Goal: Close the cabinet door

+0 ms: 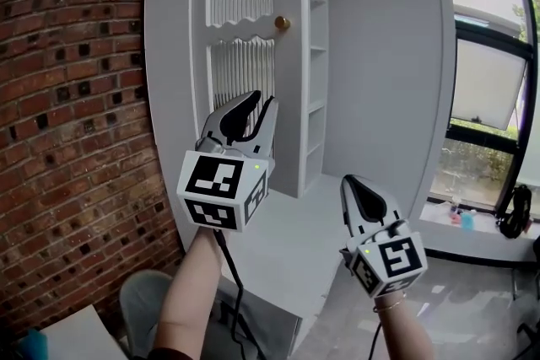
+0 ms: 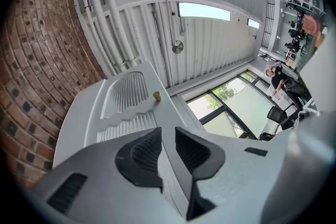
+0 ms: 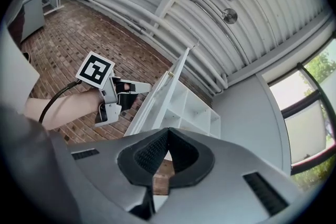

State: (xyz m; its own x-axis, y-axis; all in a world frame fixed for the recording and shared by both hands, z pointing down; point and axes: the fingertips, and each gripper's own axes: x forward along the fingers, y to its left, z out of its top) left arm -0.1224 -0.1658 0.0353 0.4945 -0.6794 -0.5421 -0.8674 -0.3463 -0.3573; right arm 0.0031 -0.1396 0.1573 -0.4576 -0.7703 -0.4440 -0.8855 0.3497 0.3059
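Note:
The white cabinet (image 1: 316, 97) stands with its door (image 1: 240, 55) swung open, so I see the shelves inside. The door has ribbed panels and a small brass knob (image 1: 283, 23). My left gripper (image 1: 257, 104) is raised in front of the door's lower panel, below the knob. In the left gripper view, the left gripper (image 2: 168, 139) has its jaws open and empty, with the door (image 2: 126, 107) and knob (image 2: 156, 96) beyond them. My right gripper (image 1: 359, 185) hangs lower and to the right, shut and empty. Its own view shows the right gripper (image 3: 167, 136), the door's edge (image 3: 157, 102) and the shelves (image 3: 194, 113).
A red brick wall (image 1: 76, 97) runs along the left of the cabinet. A grey wall and a large window (image 1: 489, 97) lie to the right. A grey round seat (image 1: 148, 299) sits low at the left near my arm. A person (image 2: 281, 78) is far off.

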